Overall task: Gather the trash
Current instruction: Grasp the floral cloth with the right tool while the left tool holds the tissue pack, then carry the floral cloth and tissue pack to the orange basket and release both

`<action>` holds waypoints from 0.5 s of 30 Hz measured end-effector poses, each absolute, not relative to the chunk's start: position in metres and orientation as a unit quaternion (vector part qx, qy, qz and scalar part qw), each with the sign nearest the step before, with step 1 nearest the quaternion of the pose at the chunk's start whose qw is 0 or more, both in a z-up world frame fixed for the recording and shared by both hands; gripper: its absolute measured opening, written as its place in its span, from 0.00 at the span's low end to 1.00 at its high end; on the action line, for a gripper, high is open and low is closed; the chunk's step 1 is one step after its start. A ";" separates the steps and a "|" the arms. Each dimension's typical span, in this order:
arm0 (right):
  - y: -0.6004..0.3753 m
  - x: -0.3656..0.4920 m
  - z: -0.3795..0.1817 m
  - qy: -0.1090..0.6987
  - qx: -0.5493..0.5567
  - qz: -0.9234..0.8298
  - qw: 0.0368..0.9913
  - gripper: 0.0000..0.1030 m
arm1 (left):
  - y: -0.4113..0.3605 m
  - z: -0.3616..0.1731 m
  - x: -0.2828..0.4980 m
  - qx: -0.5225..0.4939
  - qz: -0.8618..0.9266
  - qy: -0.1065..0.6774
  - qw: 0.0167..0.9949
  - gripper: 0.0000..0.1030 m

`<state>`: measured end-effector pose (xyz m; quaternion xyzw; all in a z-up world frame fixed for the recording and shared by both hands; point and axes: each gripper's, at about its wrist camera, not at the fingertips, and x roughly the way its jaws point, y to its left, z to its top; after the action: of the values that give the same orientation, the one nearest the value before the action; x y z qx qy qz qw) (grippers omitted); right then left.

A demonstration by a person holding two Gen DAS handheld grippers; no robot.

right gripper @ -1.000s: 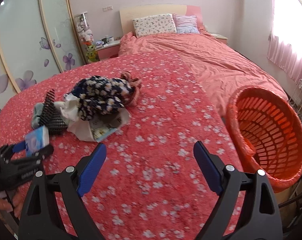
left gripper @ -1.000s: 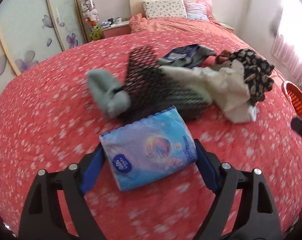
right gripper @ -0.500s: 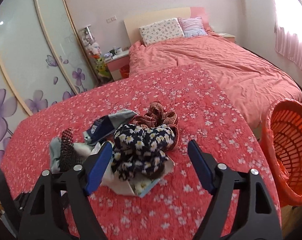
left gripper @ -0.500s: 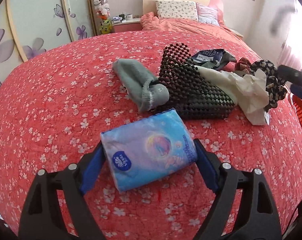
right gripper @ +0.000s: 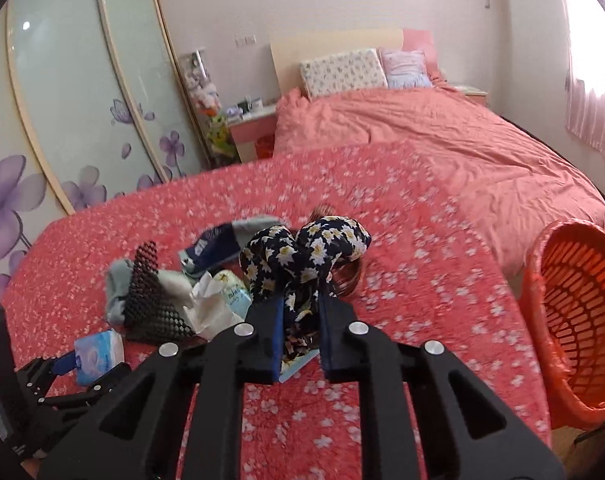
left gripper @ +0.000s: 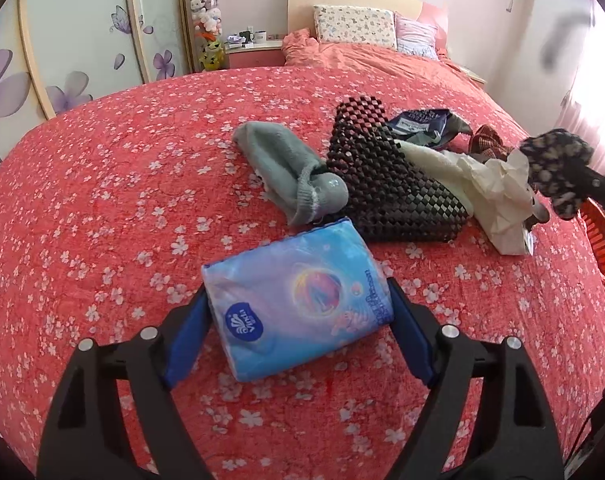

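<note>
Left gripper (left gripper: 298,320): jaws clamped on a blue tissue pack (left gripper: 296,306), one blue pad pressed to each end, the pack held just above the red floral bedspread (left gripper: 102,184). Right gripper (right gripper: 300,332): jaws drawn close together on a dark floral cloth (right gripper: 306,252), which bunches up ahead of the fingertips and trails down between them.

Ahead of the left jaws lie a grey-green knit sock (left gripper: 290,172), a black beaded mat (left gripper: 386,184) and crumpled white paper (left gripper: 498,188). A navy wrapper (left gripper: 418,124) lies beyond the mat.

Risks, as judged from here: the soft pack is gripped only at its ends, so it may bow and slide out if the squeeze slackens. The cloth is pinched by a narrow fold. Its loose bulk could drag the paper along, or slip free on the way across.

Container: an orange slatted basket (right gripper: 574,320) stands well to the right of the right jaws, off the bed's edge. The part of its interior that shows holds nothing I can make out.
</note>
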<state>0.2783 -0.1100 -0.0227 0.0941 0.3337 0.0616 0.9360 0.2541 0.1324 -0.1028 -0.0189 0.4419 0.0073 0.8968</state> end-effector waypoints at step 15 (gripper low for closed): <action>-0.145 0.234 0.016 0.267 0.106 0.038 0.957 0.09 | 0.105 -0.032 0.223 -0.001 -0.018 0.376 0.926 0.78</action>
<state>0.2345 -0.1448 0.0155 0.1059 0.2673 0.0382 0.9570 0.2231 0.1051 -0.0315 -0.0013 0.3761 -0.0177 0.9264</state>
